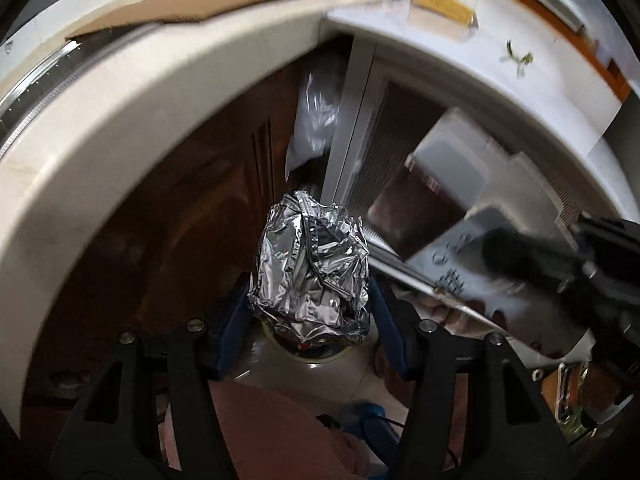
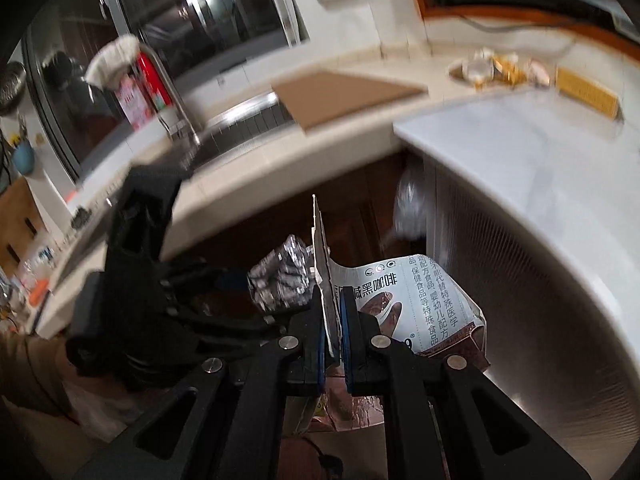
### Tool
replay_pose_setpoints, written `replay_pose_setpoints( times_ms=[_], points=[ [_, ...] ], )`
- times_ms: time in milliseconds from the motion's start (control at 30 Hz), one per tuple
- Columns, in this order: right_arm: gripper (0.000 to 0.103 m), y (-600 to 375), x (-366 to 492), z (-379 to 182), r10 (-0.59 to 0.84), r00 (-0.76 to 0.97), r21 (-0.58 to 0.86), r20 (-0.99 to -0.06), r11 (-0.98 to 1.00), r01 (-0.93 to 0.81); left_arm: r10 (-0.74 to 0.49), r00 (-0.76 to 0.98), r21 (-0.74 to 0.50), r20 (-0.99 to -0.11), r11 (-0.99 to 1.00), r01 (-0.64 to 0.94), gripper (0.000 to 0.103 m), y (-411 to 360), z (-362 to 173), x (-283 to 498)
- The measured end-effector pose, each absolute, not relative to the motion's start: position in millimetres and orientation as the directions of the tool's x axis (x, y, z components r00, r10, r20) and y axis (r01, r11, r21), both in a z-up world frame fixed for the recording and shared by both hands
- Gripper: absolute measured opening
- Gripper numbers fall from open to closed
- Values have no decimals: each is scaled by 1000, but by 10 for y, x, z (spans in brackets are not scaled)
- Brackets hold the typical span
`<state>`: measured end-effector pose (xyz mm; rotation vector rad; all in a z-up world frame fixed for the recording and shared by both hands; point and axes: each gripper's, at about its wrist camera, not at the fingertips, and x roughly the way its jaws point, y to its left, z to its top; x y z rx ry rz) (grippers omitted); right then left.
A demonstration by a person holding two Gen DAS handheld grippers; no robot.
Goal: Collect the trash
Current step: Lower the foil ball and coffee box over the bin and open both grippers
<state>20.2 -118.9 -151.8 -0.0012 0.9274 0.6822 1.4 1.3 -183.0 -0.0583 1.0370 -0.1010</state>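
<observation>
My left gripper [image 1: 310, 300] is shut on a crumpled ball of silver foil [image 1: 310, 268], held in the air below the counter edge. The foil ball also shows in the right wrist view [image 2: 280, 278], left of my right gripper. My right gripper [image 2: 332, 332] is shut on a torn white-and-brown coffee packet [image 2: 420, 304] with Chinese print, gripped by its torn edge. The packet appears blurred in the left wrist view [image 1: 460, 216], with the right gripper's black body [image 1: 560, 256] at the right.
A beige L-shaped countertop [image 2: 360, 132] curves around above. On it lie a brown cardboard sheet [image 2: 340, 96], gold wrappers and scraps [image 2: 496, 70] and a yellow pack [image 2: 586, 94]. A sink with faucet [image 2: 176, 104] is at left. A clear plastic bag [image 1: 314, 120] hangs by dark cabinet doors.
</observation>
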Motion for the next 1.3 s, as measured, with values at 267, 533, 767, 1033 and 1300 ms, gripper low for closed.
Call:
replay_pose_setpoints(
  times_ms=[267, 533, 767, 1033, 1300],
  points=[
    [6, -1266, 303, -2364, 482, 361, 284, -799, 830, -479, -108, 458, -84, -882, 994, 71, 55, -107, -2351, 227],
    [6, -1336, 505, -3162, 436, 287, 307, -853, 864, -399, -110, 350, -86, -930, 993, 85, 55, -190, -2972, 492],
    [6, -1398, 709, -3673, 421, 262, 329, -868, 885, -330, -125, 239, -103, -963, 989, 105, 55, -261, -3431, 678],
    [6, -1402, 918, -4040, 425, 230, 361, -875, 891, -276, -96, 206, -70, -974, 989, 132, 55, -321, -3625, 912],
    [8, -1341, 1071, -4143, 456, 214, 403, -864, 881, -249, -48, 214, -23, -976, 993, 119, 59, -263, -3583, 994]
  ],
)
